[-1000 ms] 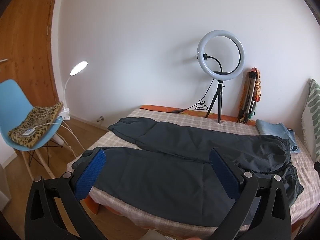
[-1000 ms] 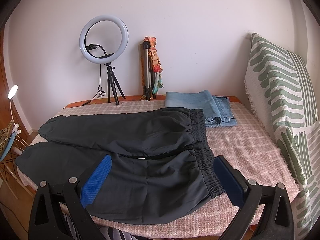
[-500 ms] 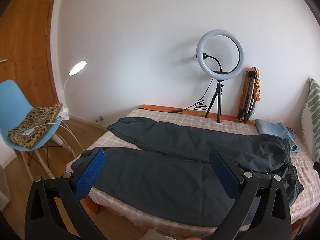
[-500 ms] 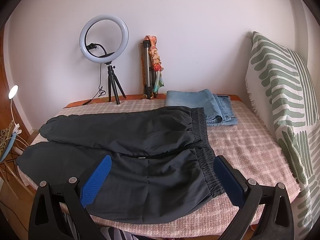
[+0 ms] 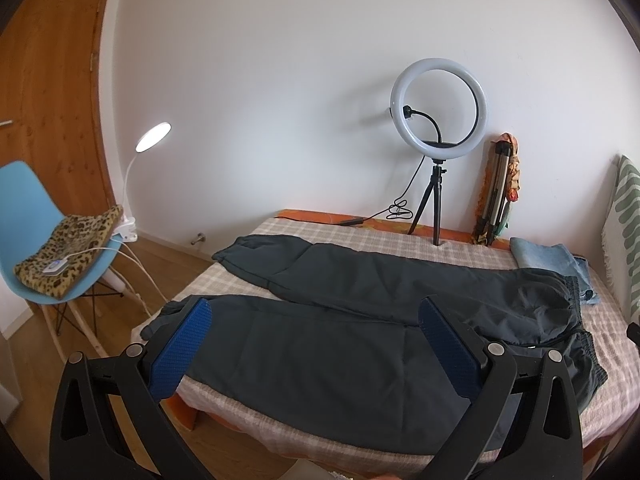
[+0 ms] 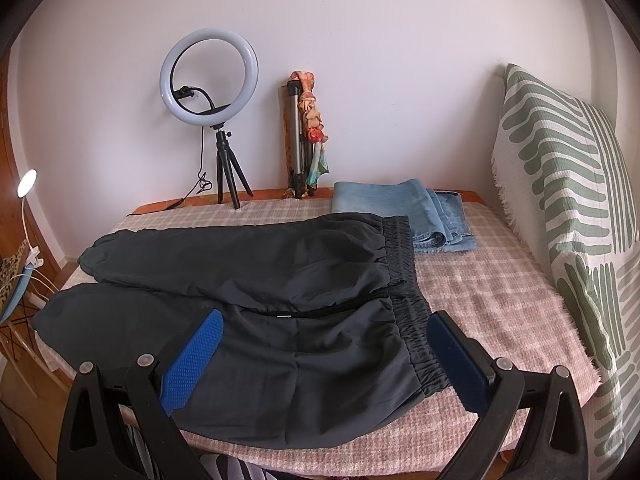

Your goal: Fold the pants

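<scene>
Dark grey pants point(image 5: 360, 332) lie spread flat on the bed point(image 5: 460, 248), on its pink-and-white checked cover, unfolded. Legs run toward the left end, elastic waistband point(image 6: 404, 280) toward the right end near the pillow point(image 6: 568, 200). The two legs lie side by side; the far leg angles slightly away at the cuff end, the near one reaches the bed's front edge.

Left gripper point(image 5: 316, 340) hovers above the near leg, pointed forward and a bit down across the bed. Jaws spread wide, nothing between them; blue pads point(image 5: 182, 350) face inward, clear of the fabric.

Right gripper point(image 6: 324, 352) is level in much the same pose, over the waistband end of the near leg. Jaws also wide apart and holding nothing, with the waistband corner showing between the fingers, below them. Whether either gripper touches the cloth: looks apart.

Folded blue jeans point(image 6: 404, 212) sit on the bed just beyond the waistband, near the wall. Ring light point(image 5: 439, 109) on a small tripod stands at the back edge of the bed, with a folded tripod point(image 6: 298, 136) leaning on the wall beside it. A blue chair point(image 5: 36, 216) with a leopard-print cushion and a lit clip lamp point(image 5: 153, 137) are off the bed's left end.
</scene>
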